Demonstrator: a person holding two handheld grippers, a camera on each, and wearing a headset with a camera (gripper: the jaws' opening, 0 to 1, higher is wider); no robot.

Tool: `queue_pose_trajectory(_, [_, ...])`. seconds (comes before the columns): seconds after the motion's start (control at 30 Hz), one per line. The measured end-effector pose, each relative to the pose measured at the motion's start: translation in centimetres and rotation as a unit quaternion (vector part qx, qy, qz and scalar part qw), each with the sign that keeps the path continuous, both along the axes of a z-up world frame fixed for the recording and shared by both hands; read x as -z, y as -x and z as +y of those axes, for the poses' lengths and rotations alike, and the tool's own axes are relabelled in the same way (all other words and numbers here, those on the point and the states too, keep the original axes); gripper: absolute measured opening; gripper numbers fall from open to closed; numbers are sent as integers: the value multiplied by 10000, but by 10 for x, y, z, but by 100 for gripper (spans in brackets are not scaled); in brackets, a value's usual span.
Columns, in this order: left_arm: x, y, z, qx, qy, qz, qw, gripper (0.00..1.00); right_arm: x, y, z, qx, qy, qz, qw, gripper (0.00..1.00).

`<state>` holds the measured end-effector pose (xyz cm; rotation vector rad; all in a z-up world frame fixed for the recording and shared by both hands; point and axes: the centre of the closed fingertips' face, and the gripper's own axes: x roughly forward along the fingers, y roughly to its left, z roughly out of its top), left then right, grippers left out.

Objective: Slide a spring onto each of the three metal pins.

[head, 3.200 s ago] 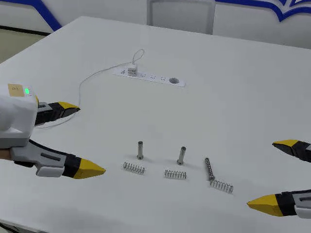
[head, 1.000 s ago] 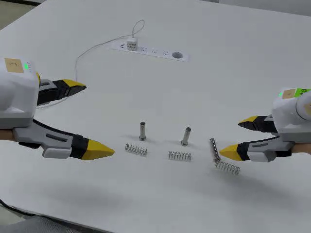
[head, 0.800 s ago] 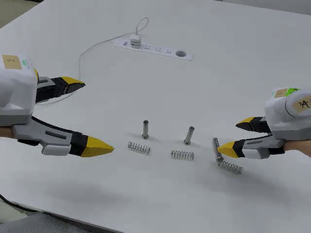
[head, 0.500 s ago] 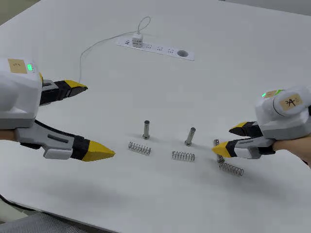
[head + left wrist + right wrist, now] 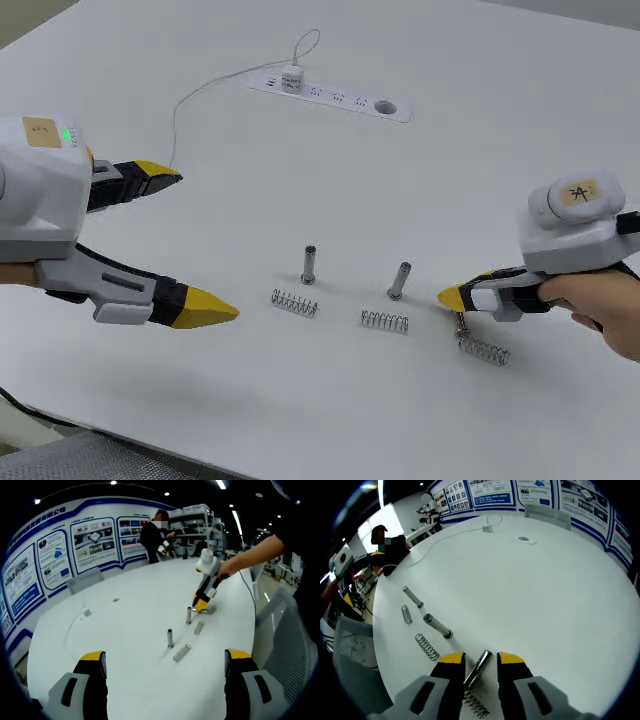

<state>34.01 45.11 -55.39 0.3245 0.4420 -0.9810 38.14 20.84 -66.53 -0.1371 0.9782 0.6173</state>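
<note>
Two pins [image 5: 309, 264] stand upright to the left of the right gripper [image 5: 481, 657]; the third pin [image 5: 479, 666] lies between its slightly parted jaws, a spring [image 5: 474, 704] just beside. Left gripper [image 5: 165, 655] gapes wide, well apart.

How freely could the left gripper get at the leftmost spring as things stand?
Probably yes: the left gripper hangs open beside the leftmost spring, with only bare table between them. The upright pin stands just beyond it.

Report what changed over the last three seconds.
The right gripper came in from the right edge; its jaws now straddle the lying pin, apparently unclamped. The left gripper stays open at left; two upright pins and three springs unmoved.
</note>
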Motion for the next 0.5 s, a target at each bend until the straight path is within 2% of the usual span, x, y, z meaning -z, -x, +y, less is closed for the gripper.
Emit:
queue_pose_trajectory(0.3, [2, 0, 4, -52, -17, 36, 10000, 100, 5, -1, 2, 86, 70, 122, 9999, 23])
queue_pose_trajectory(0.5, [7, 2, 7, -61, -106, 111, 9999, 100, 4, -1, 3, -26, 141, 138, 9998, 21])
